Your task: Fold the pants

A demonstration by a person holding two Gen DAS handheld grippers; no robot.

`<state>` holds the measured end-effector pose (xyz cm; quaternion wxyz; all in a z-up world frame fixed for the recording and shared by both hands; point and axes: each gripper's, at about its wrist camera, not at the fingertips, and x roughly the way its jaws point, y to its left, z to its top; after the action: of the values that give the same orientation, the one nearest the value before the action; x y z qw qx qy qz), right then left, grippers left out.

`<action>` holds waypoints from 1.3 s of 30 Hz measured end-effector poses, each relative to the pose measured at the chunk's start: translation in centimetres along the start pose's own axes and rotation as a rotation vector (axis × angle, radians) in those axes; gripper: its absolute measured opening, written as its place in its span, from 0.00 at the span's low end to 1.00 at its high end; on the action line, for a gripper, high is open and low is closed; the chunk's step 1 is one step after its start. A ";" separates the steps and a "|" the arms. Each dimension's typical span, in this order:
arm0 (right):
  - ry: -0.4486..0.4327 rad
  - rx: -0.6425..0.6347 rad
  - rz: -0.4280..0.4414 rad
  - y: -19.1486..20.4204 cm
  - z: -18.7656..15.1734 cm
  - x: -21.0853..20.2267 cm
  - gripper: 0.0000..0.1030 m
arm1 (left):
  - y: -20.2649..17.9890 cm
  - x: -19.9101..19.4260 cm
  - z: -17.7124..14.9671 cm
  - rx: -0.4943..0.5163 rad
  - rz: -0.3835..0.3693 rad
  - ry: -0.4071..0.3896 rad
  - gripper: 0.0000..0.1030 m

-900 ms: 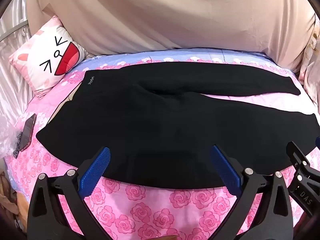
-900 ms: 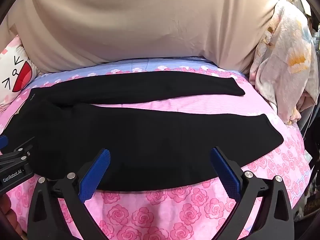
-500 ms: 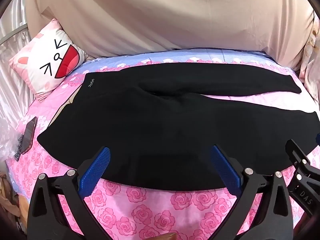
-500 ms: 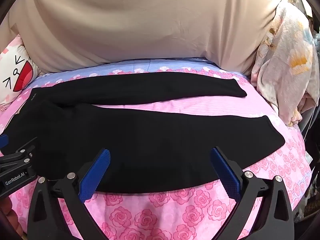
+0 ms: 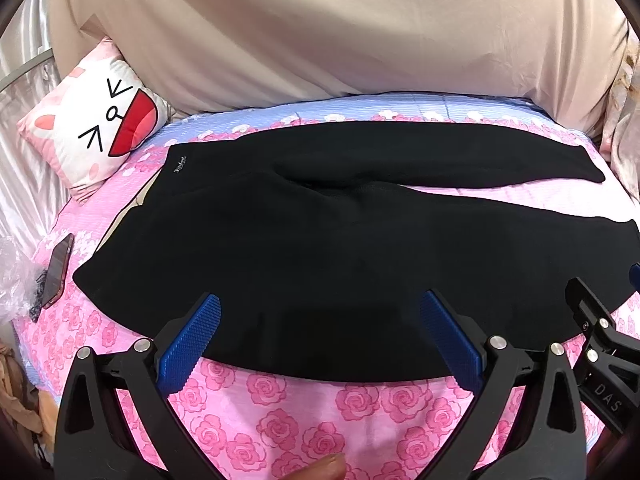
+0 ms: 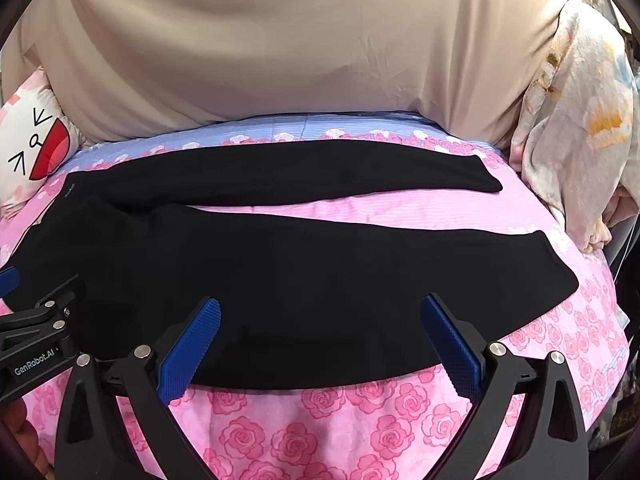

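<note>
Hovering pre-grasp: left gripper (image 5: pixel 320 336) and right gripper (image 6: pixel 320 336) both wide, empty, over near hem at 6 o'clock. Pants (image 5: pixel 320 248) flat on bed (image 5: pixel 304 408), legs splayed toward 3 o'clock. Next, likely: pinch near leg edge, fold onto far leg. No containers visible.

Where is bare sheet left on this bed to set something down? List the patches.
Free: the pink strip between the two legs of the pants, widening toward the cuffs; the rose-print band along the near hem; the blue band under the beige cover. Crowded: the left edge, with the phone, plastic wrap and cat pillow.
</note>
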<state>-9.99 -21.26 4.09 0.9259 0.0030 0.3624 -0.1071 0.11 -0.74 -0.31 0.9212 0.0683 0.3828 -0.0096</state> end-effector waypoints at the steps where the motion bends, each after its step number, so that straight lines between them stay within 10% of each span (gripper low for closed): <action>1: 0.001 0.000 0.001 -0.1 0.0 0.0 0.95 | 0.0 0.1 0.0 0.002 -0.003 0.001 0.95; 39: 0.016 -0.003 -0.009 -0.5 -0.1 0.7 0.95 | -0.8 1.3 0.0 0.012 0.012 0.027 0.95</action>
<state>-9.66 -21.83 3.62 0.9224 0.0007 0.3700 -0.1107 0.99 -1.53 -1.38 0.9156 0.0762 0.3949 -0.0053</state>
